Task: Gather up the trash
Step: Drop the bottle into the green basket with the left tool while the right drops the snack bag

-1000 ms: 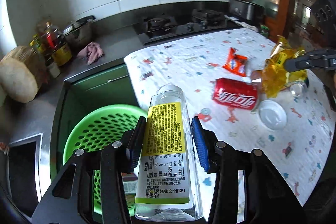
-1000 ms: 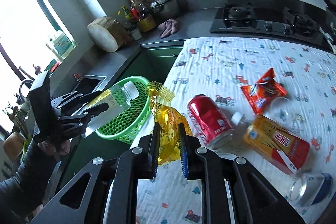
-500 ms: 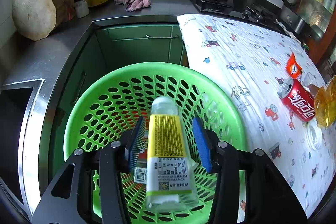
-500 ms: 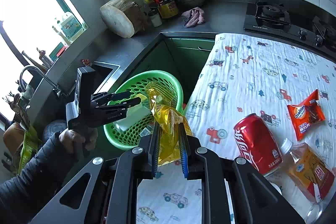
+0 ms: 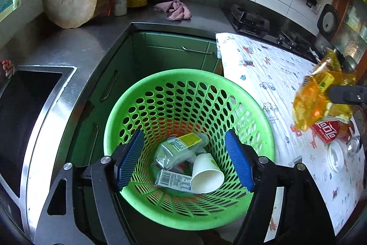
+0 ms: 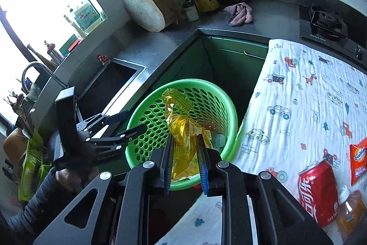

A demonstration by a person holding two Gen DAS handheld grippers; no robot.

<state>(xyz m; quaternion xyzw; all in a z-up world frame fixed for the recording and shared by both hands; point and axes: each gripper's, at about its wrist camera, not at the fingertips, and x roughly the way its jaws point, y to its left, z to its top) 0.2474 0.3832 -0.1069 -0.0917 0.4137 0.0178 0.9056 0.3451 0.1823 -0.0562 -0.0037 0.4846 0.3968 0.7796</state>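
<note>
A green perforated basket (image 5: 160, 84) stands on the floor beside the table. In it lie a clear bottle with a yellow label (image 5: 181, 148), a white paper cup (image 5: 206, 173) and a carton (image 5: 172, 178). My left gripper (image 5: 183, 160) is open and empty above the basket; it also shows in the right wrist view (image 6: 119, 128). My right gripper (image 6: 184, 162) is shut on a crumpled yellow wrapper (image 6: 183, 137), held over the basket's near rim (image 6: 231, 111). The wrapper also shows in the left wrist view (image 5: 318, 98), right of the basket.
On the table's patterned cloth (image 6: 309, 107) lie a red cola can (image 6: 318, 190), an orange Ovaltine packet (image 6: 360, 157) and an orange-labelled bottle (image 6: 351, 215). A white lid (image 5: 336, 156) lies near the can. A steel sink (image 5: 23, 111) and green cabinets (image 5: 174, 49) flank the basket.
My left gripper opened and the clear bottle dropped into the basket. My right gripper carried the yellow wrapper from over the table to over the basket's rim.
</note>
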